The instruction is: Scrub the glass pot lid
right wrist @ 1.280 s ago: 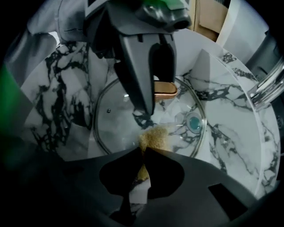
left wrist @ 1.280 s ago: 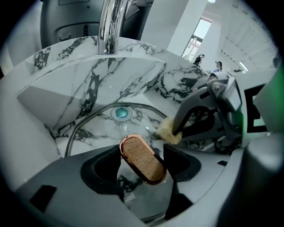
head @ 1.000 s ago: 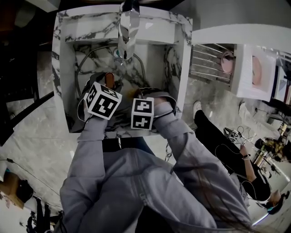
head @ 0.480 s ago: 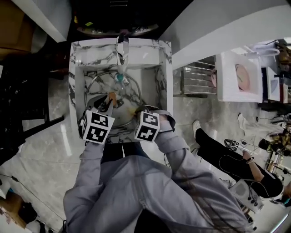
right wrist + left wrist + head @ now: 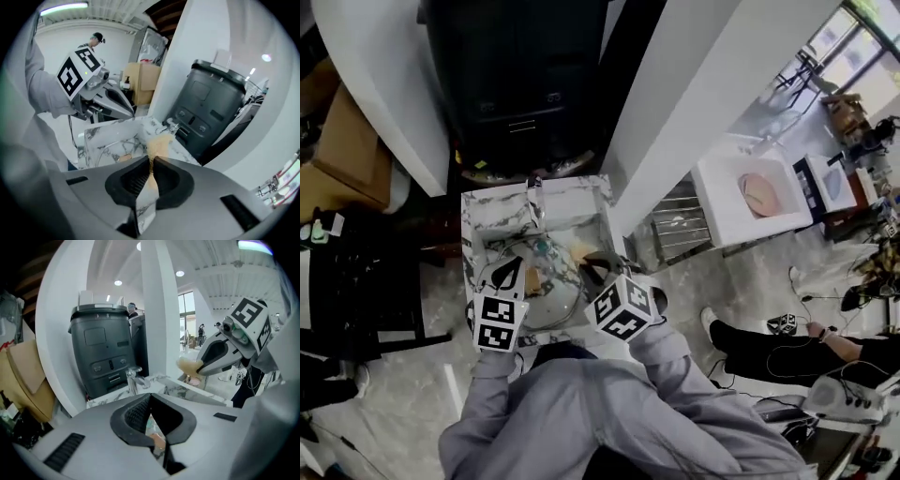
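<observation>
Right gripper pinches the sponge, ready to scrub. Left gripper has just been closing (on nothing), leaving the lid unsteadied in the sink.

Dim, slightly blurred, fisheye-warped edges

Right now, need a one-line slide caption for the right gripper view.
Right gripper, jaws shut on a tan sponge, poised over the marble sink, dark grey unit behind.
</observation>
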`<state>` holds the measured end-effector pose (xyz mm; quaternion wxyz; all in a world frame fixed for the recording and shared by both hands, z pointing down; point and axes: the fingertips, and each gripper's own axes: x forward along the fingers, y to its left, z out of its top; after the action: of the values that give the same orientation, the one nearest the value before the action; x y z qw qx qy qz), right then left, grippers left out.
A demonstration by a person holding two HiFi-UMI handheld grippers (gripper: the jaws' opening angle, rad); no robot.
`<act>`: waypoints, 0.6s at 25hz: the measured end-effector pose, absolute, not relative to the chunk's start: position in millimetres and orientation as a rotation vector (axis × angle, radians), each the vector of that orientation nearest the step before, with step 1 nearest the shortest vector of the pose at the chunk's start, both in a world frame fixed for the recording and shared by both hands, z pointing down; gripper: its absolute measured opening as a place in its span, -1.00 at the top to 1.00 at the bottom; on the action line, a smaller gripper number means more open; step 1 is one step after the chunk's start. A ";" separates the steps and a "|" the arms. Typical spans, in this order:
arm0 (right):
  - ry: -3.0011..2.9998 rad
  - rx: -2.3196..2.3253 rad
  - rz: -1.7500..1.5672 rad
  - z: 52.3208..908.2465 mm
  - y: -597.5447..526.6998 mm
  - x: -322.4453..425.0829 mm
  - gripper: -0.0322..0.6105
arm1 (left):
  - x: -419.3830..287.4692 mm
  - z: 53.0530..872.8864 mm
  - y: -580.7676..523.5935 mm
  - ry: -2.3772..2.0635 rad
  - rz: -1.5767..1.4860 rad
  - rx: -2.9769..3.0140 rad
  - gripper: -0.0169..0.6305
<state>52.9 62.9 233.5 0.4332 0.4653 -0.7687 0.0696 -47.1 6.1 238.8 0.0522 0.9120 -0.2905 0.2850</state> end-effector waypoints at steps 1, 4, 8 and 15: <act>-1.923 1.224 0.147 215.5 62.7 55.8 0.76 | -47.4 222.5 4.8 -0.899 0.820 2.790 0.90; -1.965 1.429 0.069 163.5 60.6 64.1 0.76 | -47.7 170.9 -0.3 -0.969 0.651 2.823 0.90; -2.073 1.732 0.045 107.1 60.2 77.7 0.76 | -47.6 118.1 0.0 -1.076 0.424 2.824 0.90; -2.353 2.061 0.236 83.6 68.8 86.2 0.76 | -43.8 74.1 22.2 -1.195 0.194 2.861 0.90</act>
<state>86.2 68.8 83.6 0.0023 0.6569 -0.7502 0.0753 -43.8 22.2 74.1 0.0175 0.9208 -0.3846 0.0624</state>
